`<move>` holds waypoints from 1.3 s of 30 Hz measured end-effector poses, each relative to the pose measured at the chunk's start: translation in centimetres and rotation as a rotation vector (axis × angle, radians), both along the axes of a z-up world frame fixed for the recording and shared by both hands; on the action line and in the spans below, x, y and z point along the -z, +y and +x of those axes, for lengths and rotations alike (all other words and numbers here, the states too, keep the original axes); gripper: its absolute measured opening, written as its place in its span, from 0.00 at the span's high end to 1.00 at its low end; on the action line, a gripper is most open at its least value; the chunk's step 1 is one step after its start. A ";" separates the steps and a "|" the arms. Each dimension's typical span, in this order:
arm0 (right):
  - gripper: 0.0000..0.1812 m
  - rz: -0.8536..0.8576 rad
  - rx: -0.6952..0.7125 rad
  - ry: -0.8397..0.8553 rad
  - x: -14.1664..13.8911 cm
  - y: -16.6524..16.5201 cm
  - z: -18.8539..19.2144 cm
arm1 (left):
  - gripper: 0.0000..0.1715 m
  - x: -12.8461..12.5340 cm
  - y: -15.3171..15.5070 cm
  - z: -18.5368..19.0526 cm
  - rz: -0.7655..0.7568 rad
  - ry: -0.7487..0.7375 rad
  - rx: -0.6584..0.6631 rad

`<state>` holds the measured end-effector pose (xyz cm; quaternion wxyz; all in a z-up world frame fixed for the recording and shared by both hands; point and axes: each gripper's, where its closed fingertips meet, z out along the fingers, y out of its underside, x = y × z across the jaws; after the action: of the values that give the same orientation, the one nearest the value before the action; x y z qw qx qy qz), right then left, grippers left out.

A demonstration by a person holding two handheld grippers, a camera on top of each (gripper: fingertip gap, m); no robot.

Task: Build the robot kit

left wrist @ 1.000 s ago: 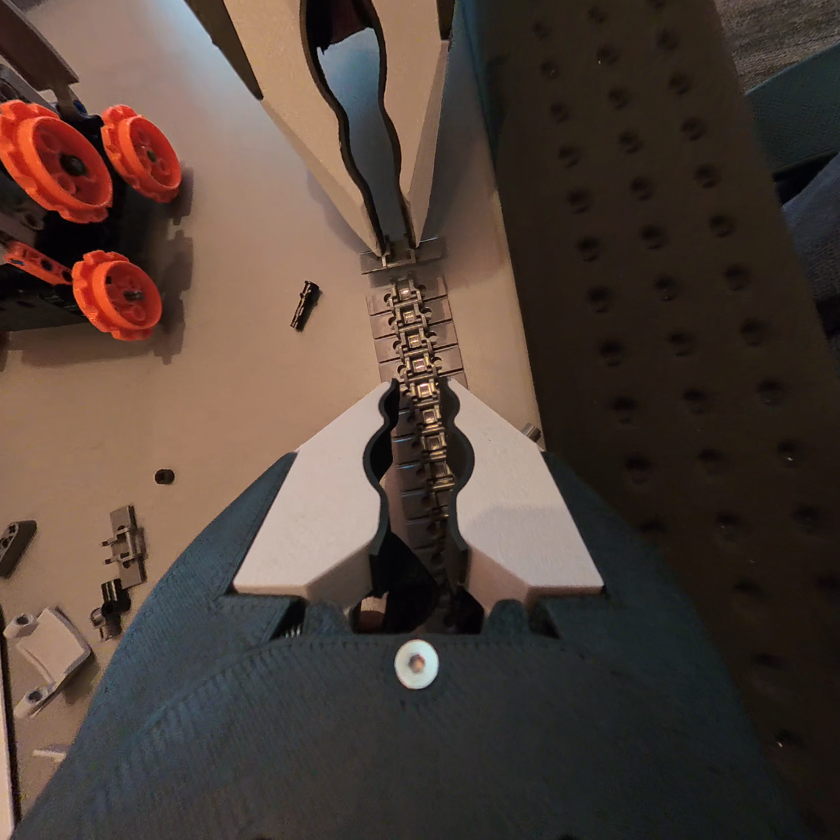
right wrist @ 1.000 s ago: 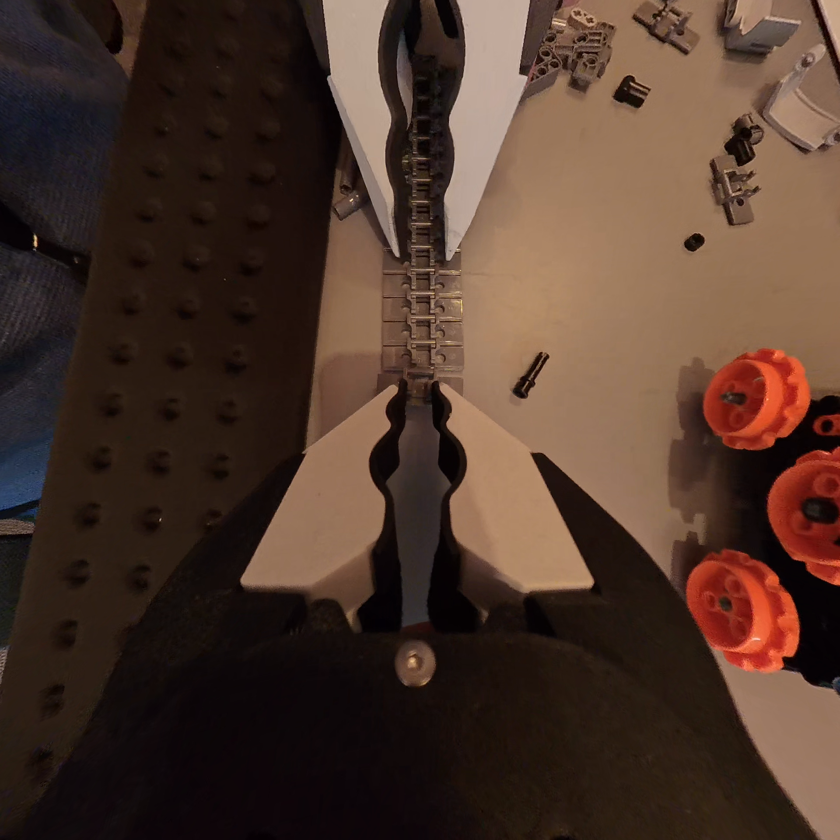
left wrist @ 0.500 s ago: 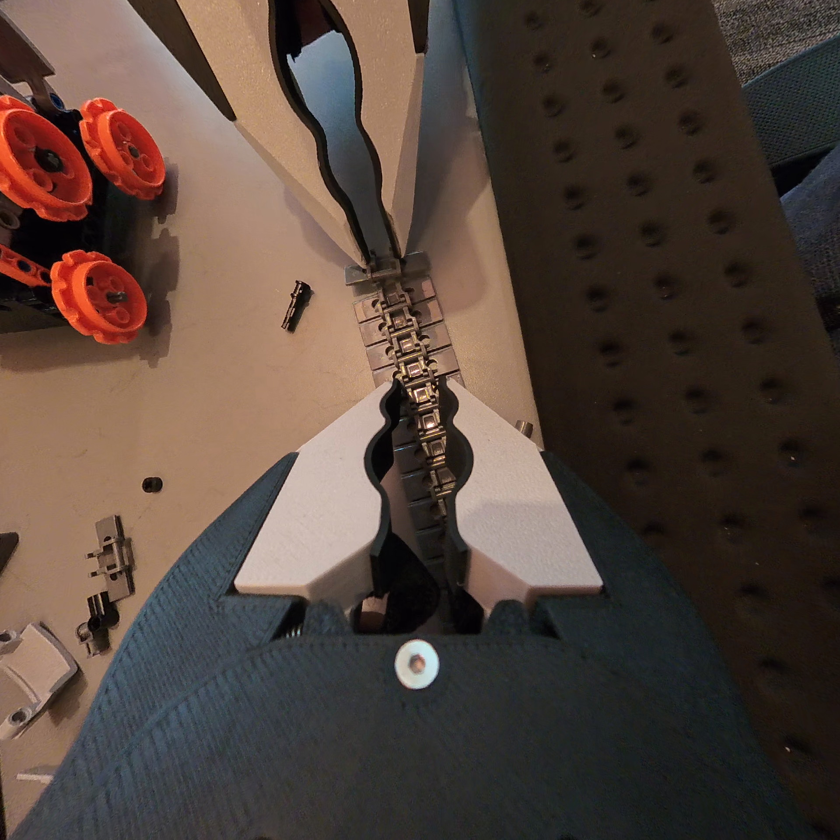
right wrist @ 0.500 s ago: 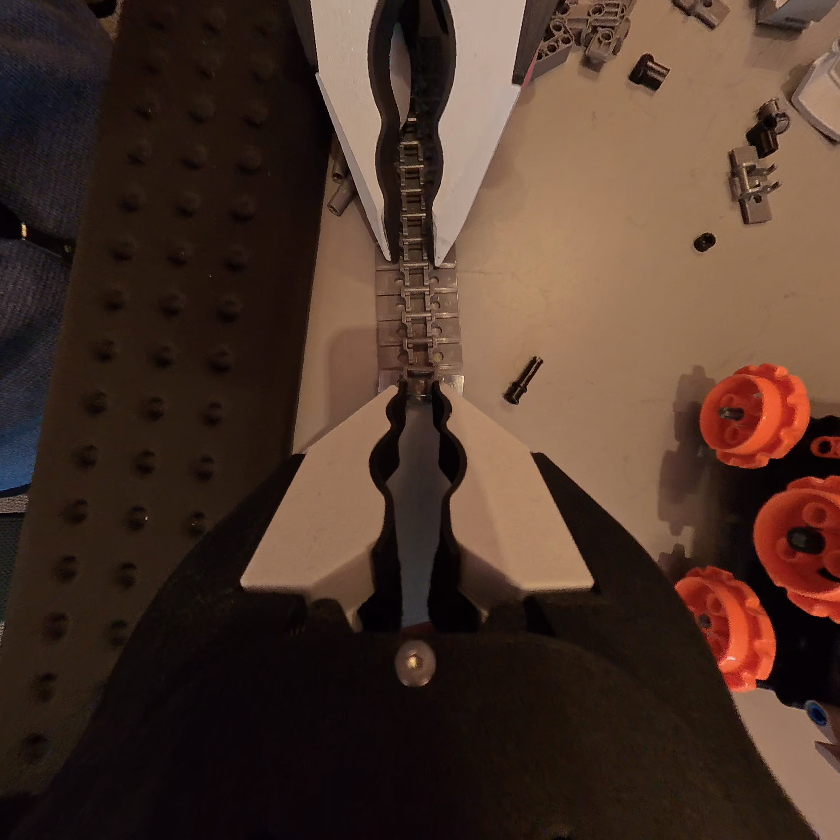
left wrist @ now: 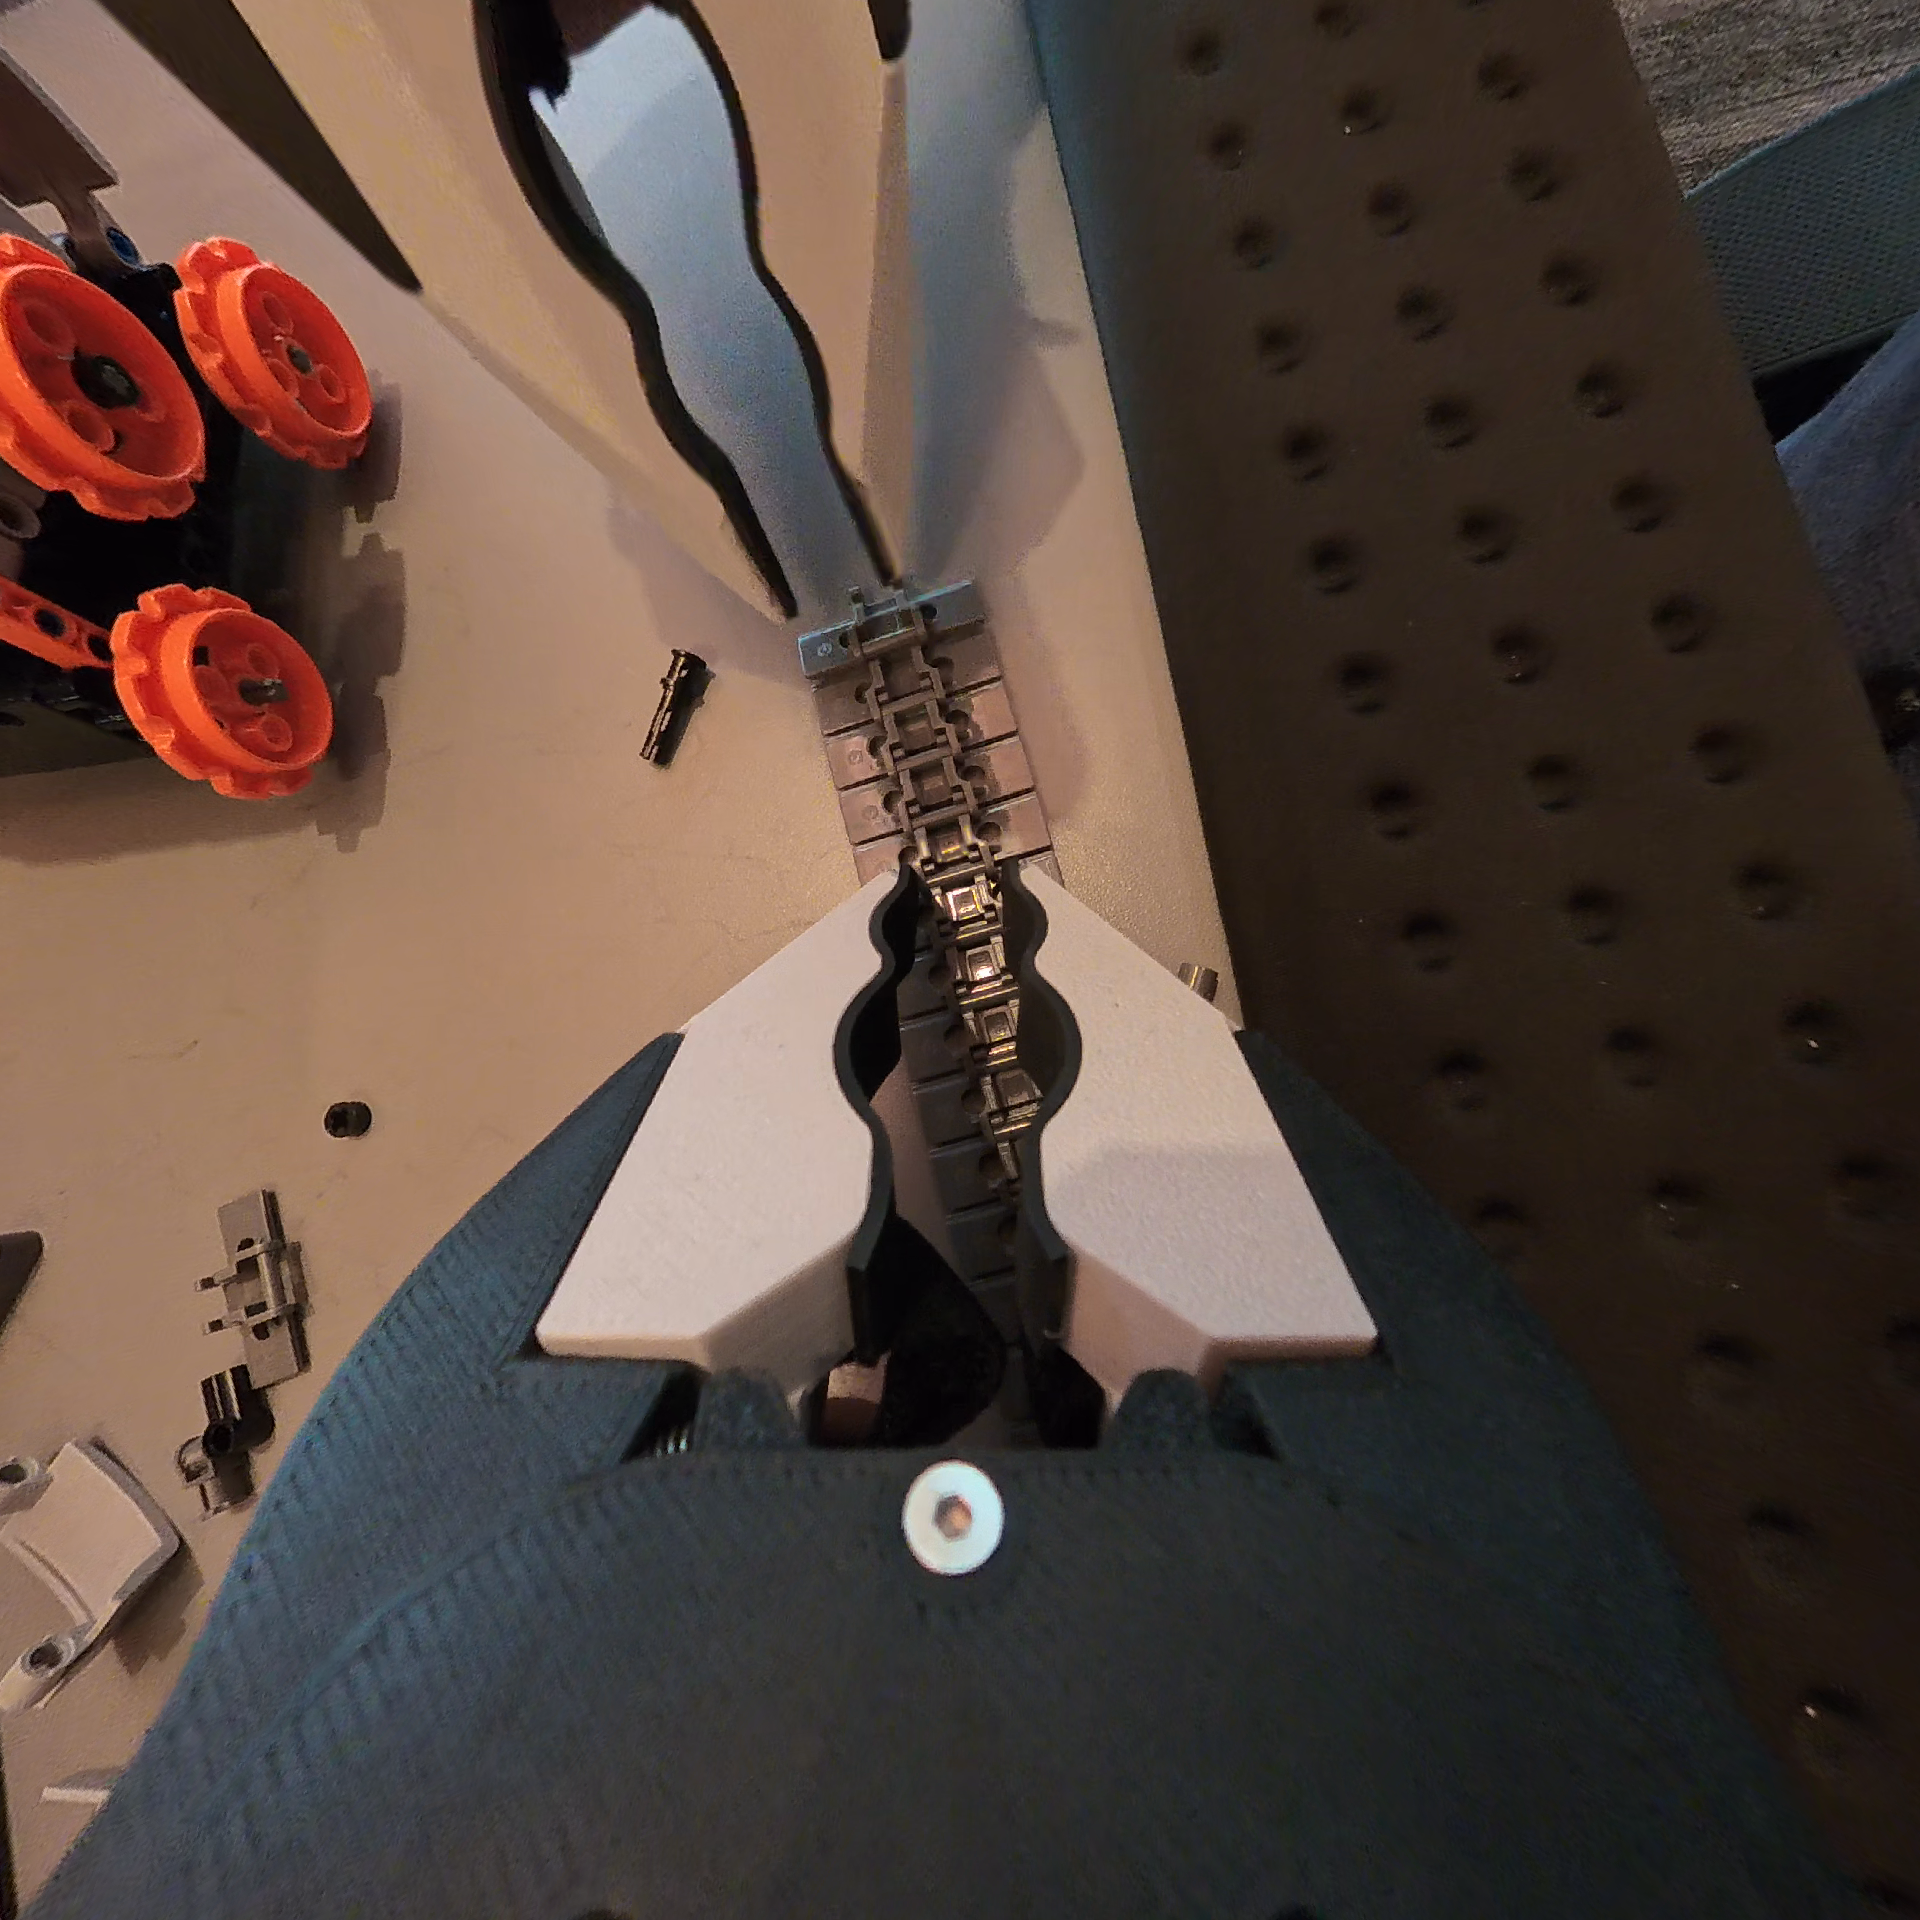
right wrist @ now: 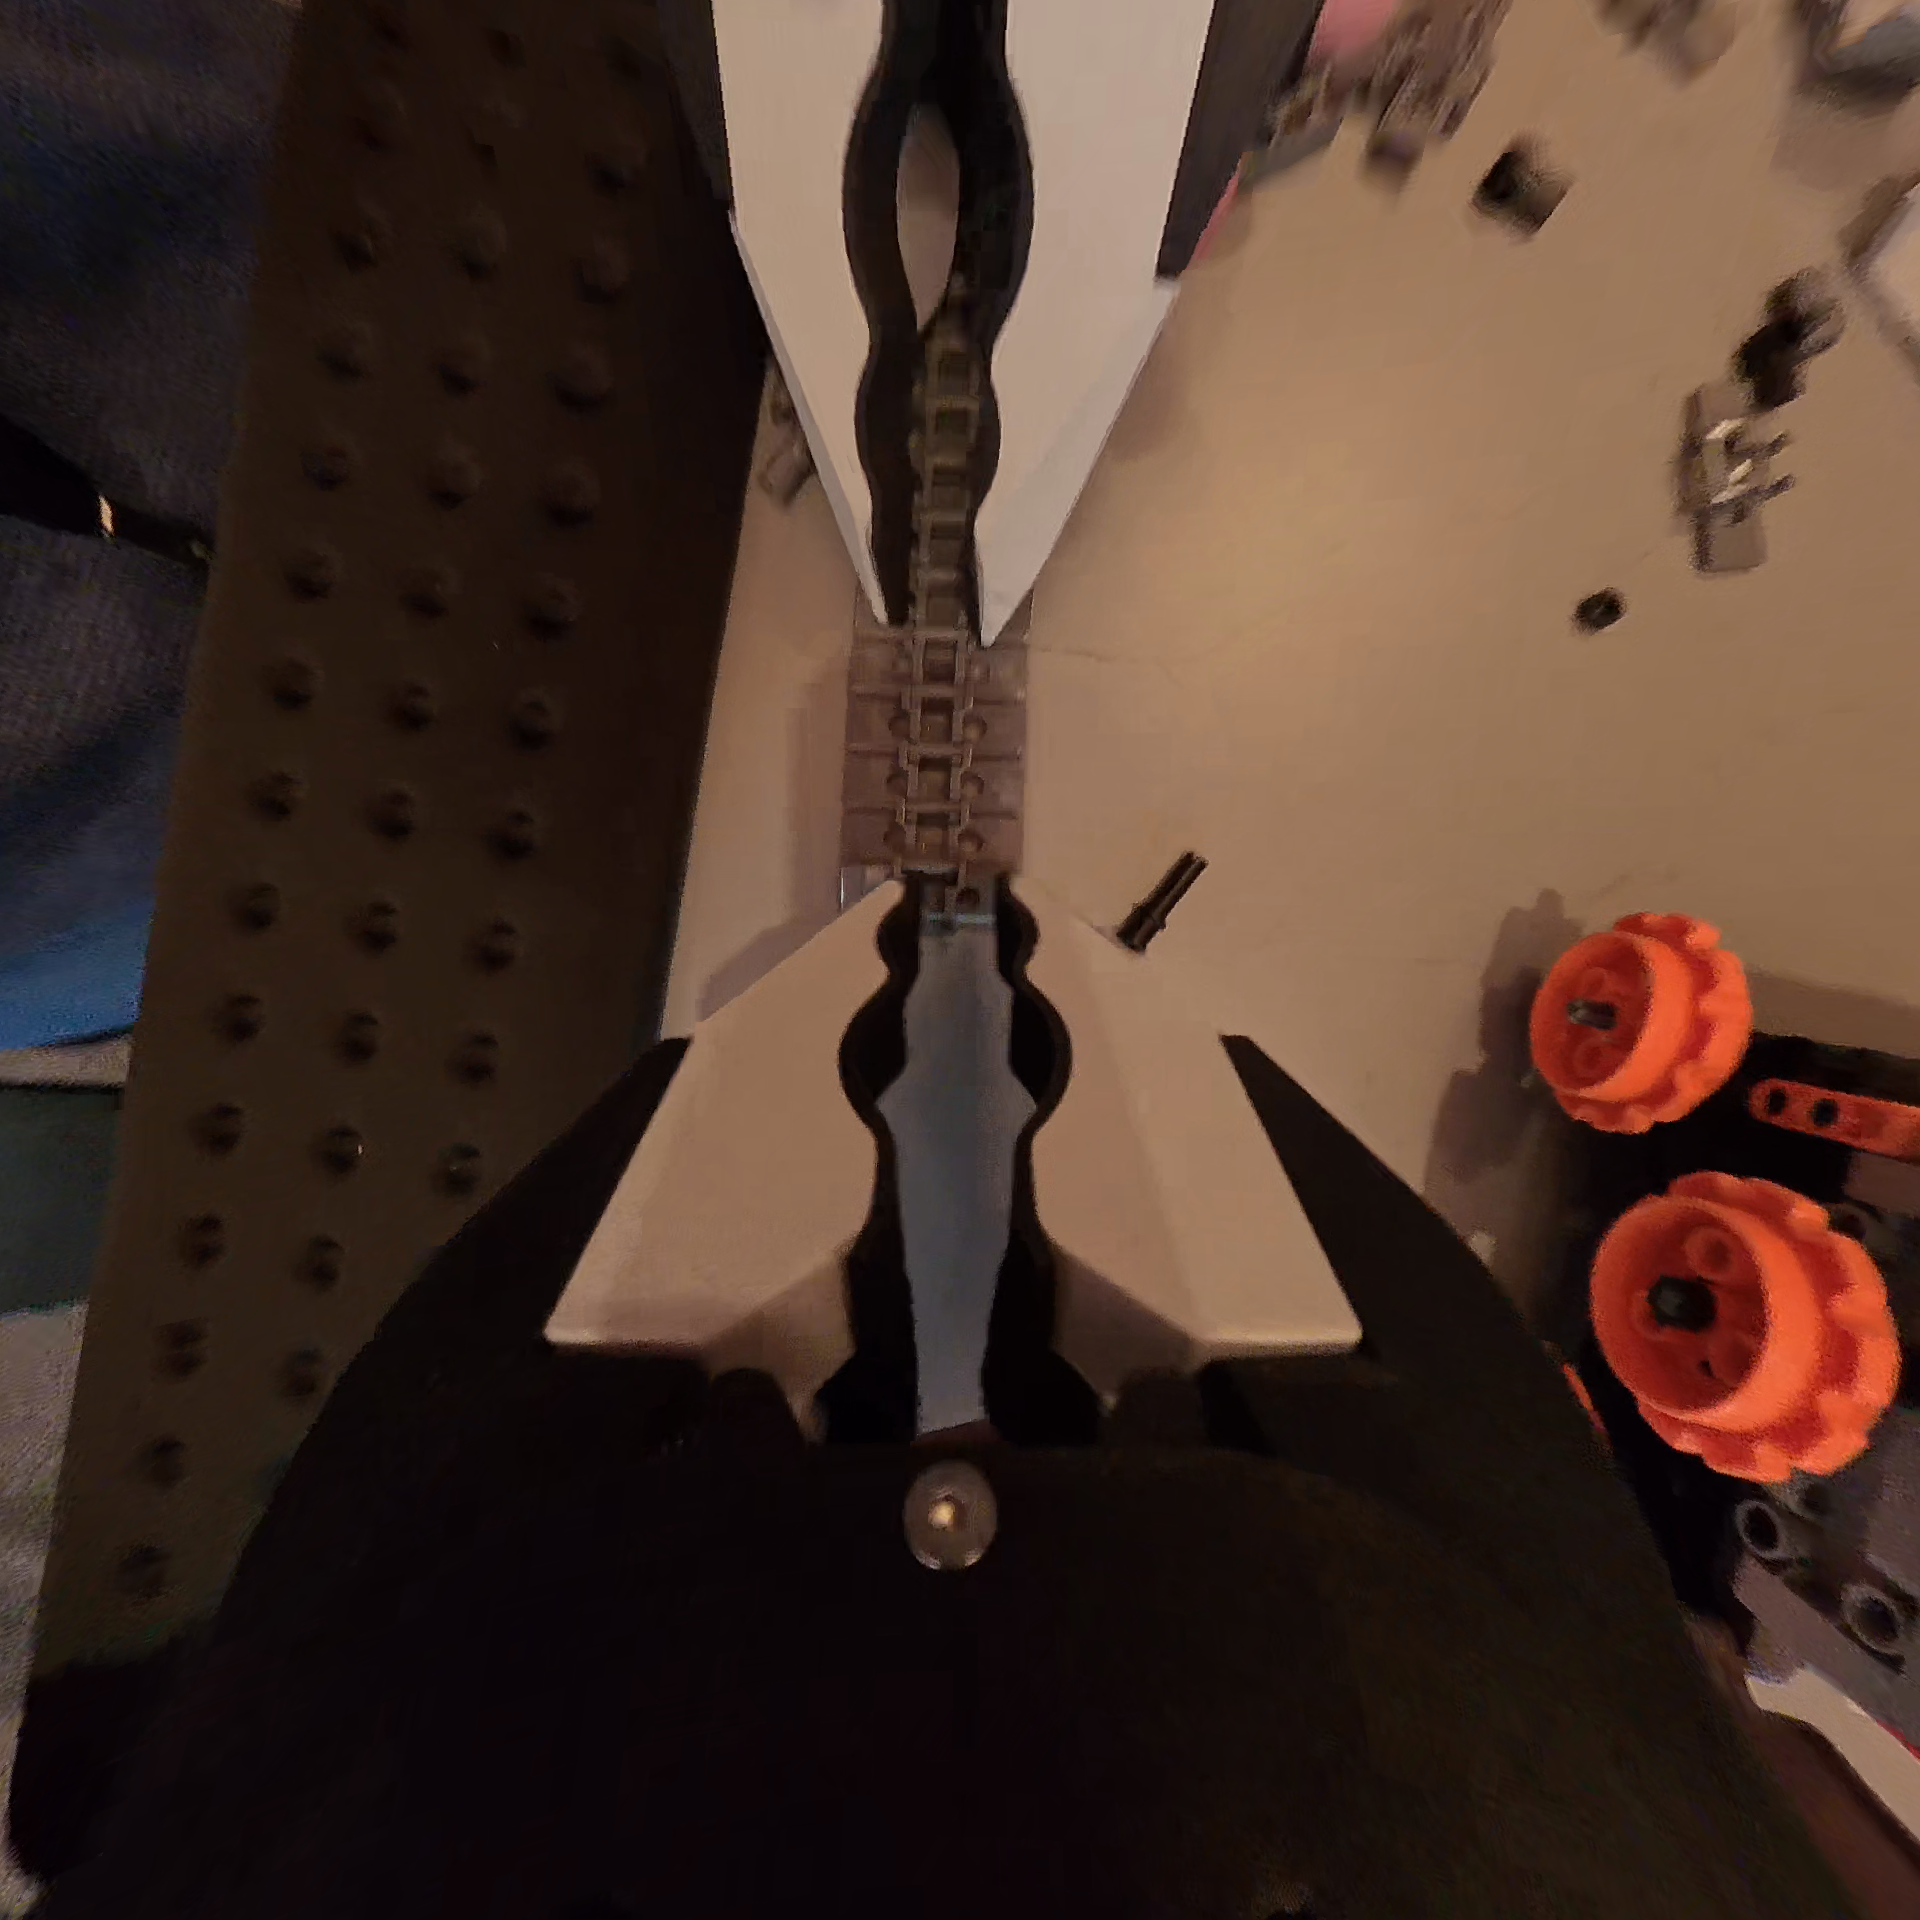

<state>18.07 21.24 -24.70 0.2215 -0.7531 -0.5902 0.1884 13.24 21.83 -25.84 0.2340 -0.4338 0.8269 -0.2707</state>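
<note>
Left gripper [left wrist: 961,883] pinched on near part of grey tread-link chain [left wrist: 925,748], which lies flat on the table [left wrist: 416,935]. Right gripper [right wrist: 945,894] nipping the chain's far end, jaws nearly together. Black pin [left wrist: 673,707] left of chain; orange sprocket wheels [left wrist: 223,691] far left; studded dark plate [left wrist: 1507,727] right.

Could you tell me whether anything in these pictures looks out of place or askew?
Mostly loose parts: a black pin lies alone beside the grey track stretched between both tongs. The track's far end link sits tilted against the rest. Nothing looks broken or spilled.
</note>
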 end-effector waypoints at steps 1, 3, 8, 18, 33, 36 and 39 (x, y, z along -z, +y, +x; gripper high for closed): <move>1.00 0.025 0.005 0.039 -0.5 0.1 -0.4 | 0.91 0.0 0.0 0.0 0.002 0.000 0.001; 1.00 0.050 0.008 0.067 -0.6 -0.1 -0.9 | 0.91 0.0 0.0 0.0 0.003 -0.001 0.003; 1.00 0.068 0.036 0.051 0.7 -0.3 -0.8 | 0.91 0.0 0.0 0.0 -0.001 0.000 0.004; 1.00 0.008 0.030 -0.095 1.0 -0.4 -0.9 | 0.92 0.0 0.1 -0.1 -0.012 0.008 -0.003; 1.00 -0.097 -0.016 -0.349 1.3 -0.4 -1.0 | 0.91 0.1 0.1 -0.3 -0.051 -0.001 0.009; 1.00 -0.075 0.022 -0.272 1.0 -0.2 -1.2 | 0.91 0.0 0.5 -0.5 -0.028 -0.003 0.005; 0.97 -0.014 0.069 -0.215 0.0 0.2 -1.4 | 0.92 0.0 1.7 -1.4 0.035 0.017 0.001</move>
<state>16.66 21.43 -24.73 0.1580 -0.7904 -0.5829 0.1027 11.88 23.50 -25.86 0.2347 -0.4314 0.8337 -0.2525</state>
